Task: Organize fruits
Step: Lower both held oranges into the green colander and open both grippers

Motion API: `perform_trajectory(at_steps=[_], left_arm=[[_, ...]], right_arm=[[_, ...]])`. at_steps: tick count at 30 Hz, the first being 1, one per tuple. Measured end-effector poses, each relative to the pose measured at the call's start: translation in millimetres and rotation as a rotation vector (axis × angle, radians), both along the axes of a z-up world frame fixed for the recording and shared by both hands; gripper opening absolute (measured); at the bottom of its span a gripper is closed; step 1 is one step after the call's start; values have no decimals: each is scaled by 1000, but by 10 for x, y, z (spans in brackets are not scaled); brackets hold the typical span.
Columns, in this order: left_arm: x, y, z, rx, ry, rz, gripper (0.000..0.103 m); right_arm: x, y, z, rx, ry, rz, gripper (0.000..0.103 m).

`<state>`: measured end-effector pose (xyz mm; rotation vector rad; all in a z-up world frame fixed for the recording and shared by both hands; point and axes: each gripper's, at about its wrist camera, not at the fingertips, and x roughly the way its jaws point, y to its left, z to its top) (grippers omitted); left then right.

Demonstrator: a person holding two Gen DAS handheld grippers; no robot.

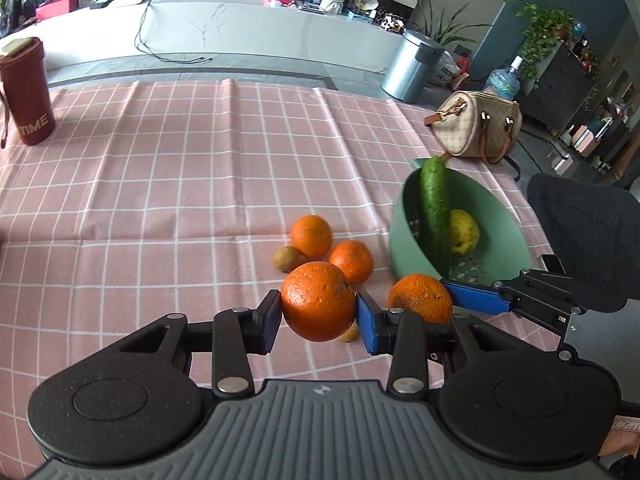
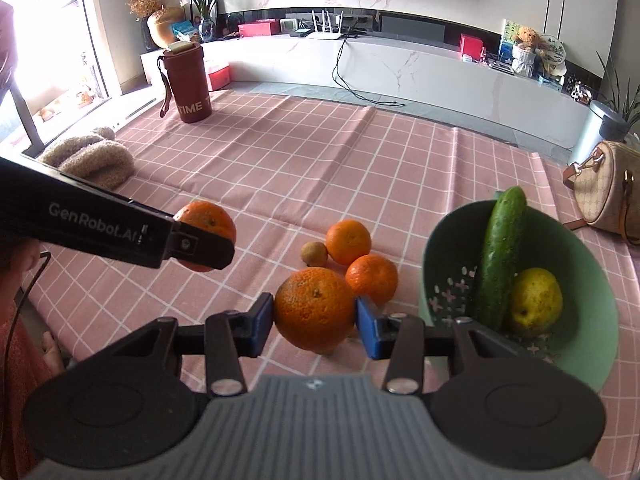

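My left gripper (image 1: 318, 320) is shut on a large orange (image 1: 318, 306) and holds it above the pink checked cloth; it shows at the left of the right wrist view (image 2: 206, 236). My right gripper (image 2: 315, 322) is shut on another orange (image 2: 315, 310), also seen in the left wrist view (image 1: 420, 298). Two loose oranges (image 1: 311, 236) (image 1: 351, 261) and a small brown kiwi (image 1: 287, 258) lie on the cloth just beyond. A green bowl (image 2: 588, 320) at the right holds a cucumber (image 2: 502, 264) and a yellow pear (image 2: 534, 302).
A dark red tumbler (image 2: 190, 80) stands at the far left of the table. A beige knitted hat (image 2: 92, 162) lies at the left. A patterned handbag (image 1: 476, 126) sits behind the bowl. A black chair back (image 1: 584, 236) is past the right edge.
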<state>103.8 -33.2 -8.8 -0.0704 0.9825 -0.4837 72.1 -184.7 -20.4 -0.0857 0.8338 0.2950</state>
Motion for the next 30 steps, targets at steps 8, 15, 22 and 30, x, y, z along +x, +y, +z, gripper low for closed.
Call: perform_trajectory(at_steps=[8,15,22,30], left_arm=[[102,-714,118,-65,29,-138,45],[366,-1209,-19,-91,122,-181,45],[533,-1582,-263,22,218,-219,45],[715,-1742,-448,101,319,-243,45]], right_arm=[[-97,-581,307,-49,8,12,41],[45,-1055,285,-119,76,-5,41],[328,-1369,53,-131,189,-1,41],[613,-1473,-266,-118,305,74,41]])
